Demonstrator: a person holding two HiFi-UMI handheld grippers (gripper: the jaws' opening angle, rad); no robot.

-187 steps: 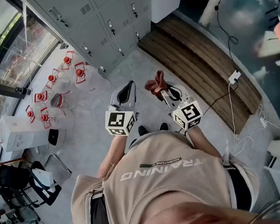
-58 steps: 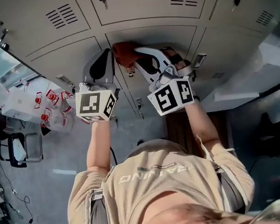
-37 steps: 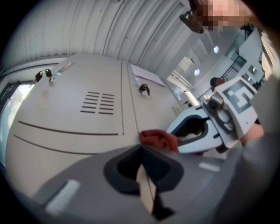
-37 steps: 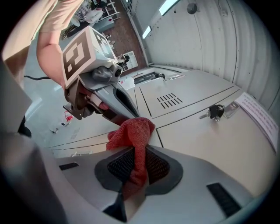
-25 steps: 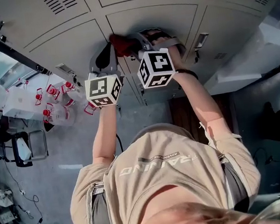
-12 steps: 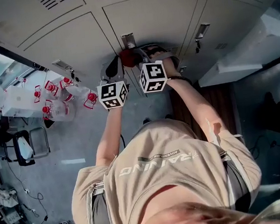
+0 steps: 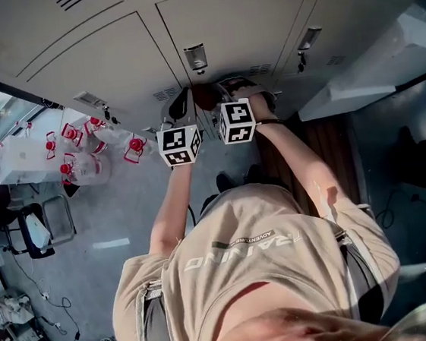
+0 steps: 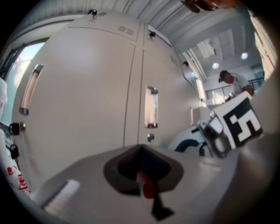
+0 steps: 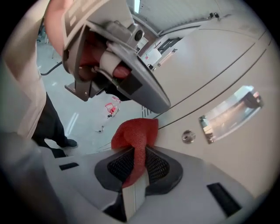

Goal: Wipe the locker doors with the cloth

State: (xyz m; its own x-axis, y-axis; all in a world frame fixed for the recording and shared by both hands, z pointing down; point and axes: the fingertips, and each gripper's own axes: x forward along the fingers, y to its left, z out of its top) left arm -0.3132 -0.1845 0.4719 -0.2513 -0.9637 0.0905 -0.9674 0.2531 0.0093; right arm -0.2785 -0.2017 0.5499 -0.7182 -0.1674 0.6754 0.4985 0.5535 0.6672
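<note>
Pinching the red cloth (image 9: 136, 131), the right tool (image 9: 136, 164) holds it against the locker door (image 9: 218, 65) beside its handle (image 9: 229, 113), while the left tool (image 8: 142, 168), closed and empty, hovers alongside.

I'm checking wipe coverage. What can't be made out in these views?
- Whether the cloth presses the locker door: right gripper view, the bunched cloth hides its own contact face.
- Most of the cloth in the head view: covered by the right gripper.
- The red bit at the left gripper's tip: blurred in the left gripper view.
- Which part of the door is wiped: no view shows a trace.
</note>
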